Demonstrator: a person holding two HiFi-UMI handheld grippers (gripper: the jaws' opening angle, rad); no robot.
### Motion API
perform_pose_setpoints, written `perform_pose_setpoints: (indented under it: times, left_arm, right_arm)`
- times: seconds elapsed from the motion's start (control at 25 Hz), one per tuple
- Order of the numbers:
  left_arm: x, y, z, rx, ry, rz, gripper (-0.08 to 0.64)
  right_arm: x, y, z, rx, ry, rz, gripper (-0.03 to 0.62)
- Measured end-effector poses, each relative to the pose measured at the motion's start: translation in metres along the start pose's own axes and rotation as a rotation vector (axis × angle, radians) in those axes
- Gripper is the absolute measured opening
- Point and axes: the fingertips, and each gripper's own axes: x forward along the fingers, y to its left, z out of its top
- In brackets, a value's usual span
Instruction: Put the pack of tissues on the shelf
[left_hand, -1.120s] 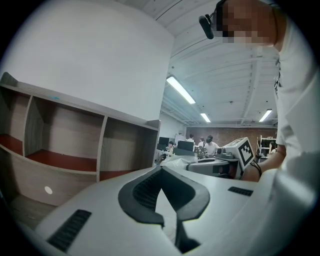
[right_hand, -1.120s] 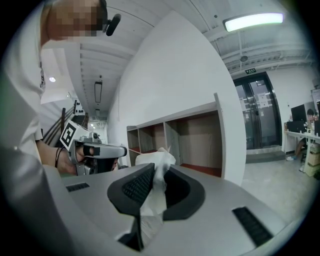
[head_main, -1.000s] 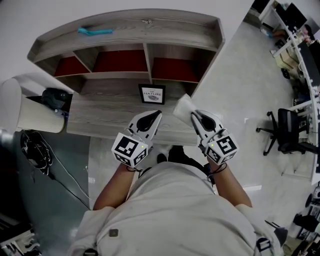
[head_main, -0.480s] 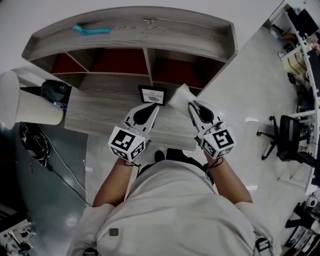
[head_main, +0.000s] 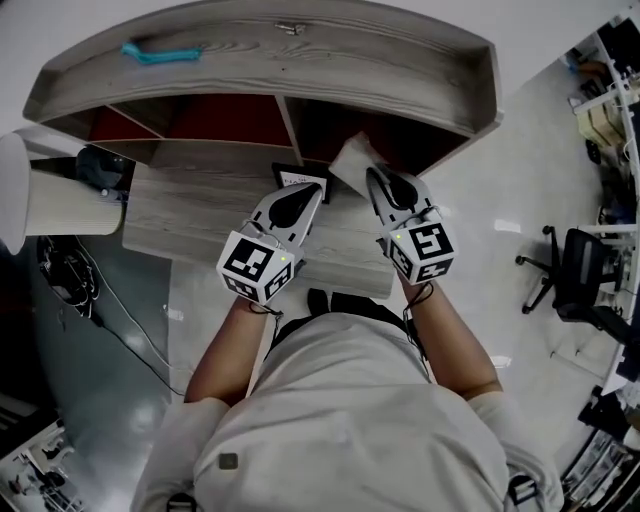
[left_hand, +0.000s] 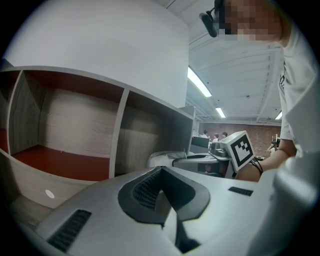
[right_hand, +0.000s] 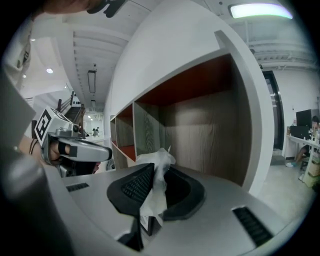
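Note:
The pack of tissues (head_main: 351, 164), white and crinkled, is pinched at one end by my right gripper (head_main: 378, 186), which is shut on it. It hangs at the mouth of the right compartment (head_main: 410, 145) of the grey wooden shelf (head_main: 300, 45). In the right gripper view the pack (right_hand: 160, 159) sticks up between the dark pads (right_hand: 137, 184), with the compartment's wooden back wall (right_hand: 205, 130) close ahead. My left gripper (head_main: 303, 204) hovers over the desk just left of it, shut and empty; its view looks into the middle compartment (left_hand: 70, 167).
A small framed picture (head_main: 300, 180) stands on the desk (head_main: 190, 215) under the shelf, between the two grippers. A teal object (head_main: 160, 53) lies on the shelf's top. A lamp shade (head_main: 55, 200) and cables are at left, an office chair (head_main: 575, 275) at right.
Both grippers have moved forward toward the shelf. The right one has carried the pack from above the desk's edge up to the right compartment's mouth.

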Motion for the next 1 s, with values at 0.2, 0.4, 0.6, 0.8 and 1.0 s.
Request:
perform_pose_setpoints:
  times: [0.2,0.4,0.6,0.8,1.0]
  left_arm:
    - [0.016,0.014,-0.006,-0.012,0.017,0.014,0.017]
    - [0.032,0.020,-0.009,-0.022,0.023,0.015,0.017]
    - [0.040,0.024,-0.012,-0.057,0.020,0.019,0.017]
    - [0.048,0.027,-0.013,-0.056,0.028,0.027,0.017]
    - [0.053,0.030,-0.014,-0.063,0.029,0.041,0.017]
  right_arm:
    - [0.026,-0.014,-0.013,-0.011,0.034,-0.017,0.061]
    - [0.051,-0.028,-0.025,-0.044,0.072,-0.010,0.061]
    - [0.065,-0.038,-0.033,-0.042,0.102,-0.014,0.063]
    - [0.078,-0.042,-0.037,-0.055,0.128,0.001,0.064]
    - [0.087,-0.050,-0.042,-0.054,0.151,0.014,0.066]
